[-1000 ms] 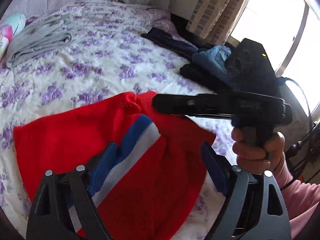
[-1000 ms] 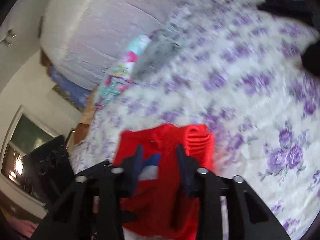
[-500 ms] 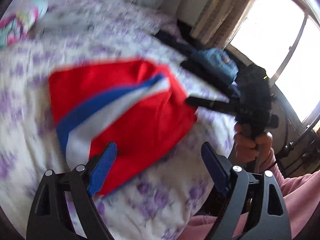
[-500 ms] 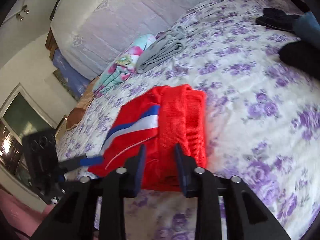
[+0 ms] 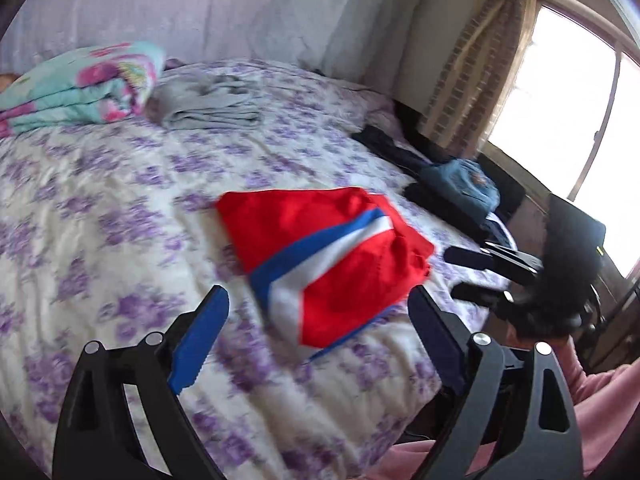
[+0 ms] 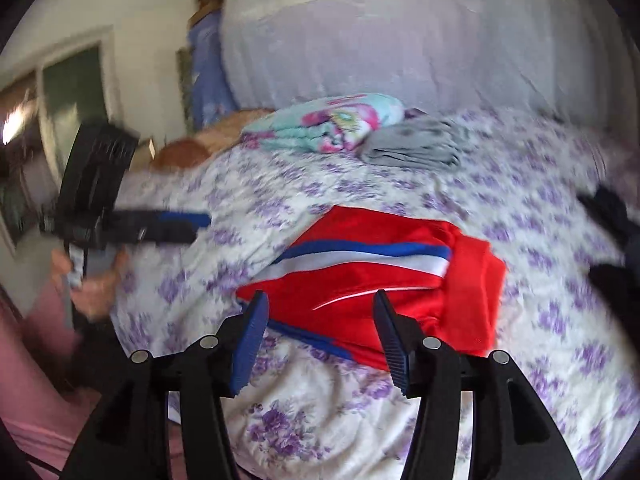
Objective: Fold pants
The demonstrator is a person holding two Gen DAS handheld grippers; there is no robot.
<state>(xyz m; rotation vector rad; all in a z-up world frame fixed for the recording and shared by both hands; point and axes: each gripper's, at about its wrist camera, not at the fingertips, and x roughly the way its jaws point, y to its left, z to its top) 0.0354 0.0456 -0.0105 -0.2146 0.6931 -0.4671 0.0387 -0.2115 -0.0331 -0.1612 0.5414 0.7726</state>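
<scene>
A pair of red pants with a blue and white side stripe lies folded into a compact, roughly square bundle on a bed covered in a white sheet printed with purple flowers. In the left wrist view the bundle sits in the middle of the frame; in the right wrist view it sits just below centre. The left tool hangs above the sheet at the bottom of its frame with its blue-padded jaws spread wide and nothing between them. The right tool is likewise spread and empty, close to the near edge of the bundle but apart from it. The pants look like a soft, light knit: limp, easily creased, and likely to slide or unfold if lifted by a single layer. A sound hold would probably pinch all the layers together at a folded edge or corner, one tool at each end. In the upper left of the left wrist view lie a folded floral blanket and, just beside it, a folded grey garment. A heap of dark and blue clothes lies at the right, near a bright window.
</scene>
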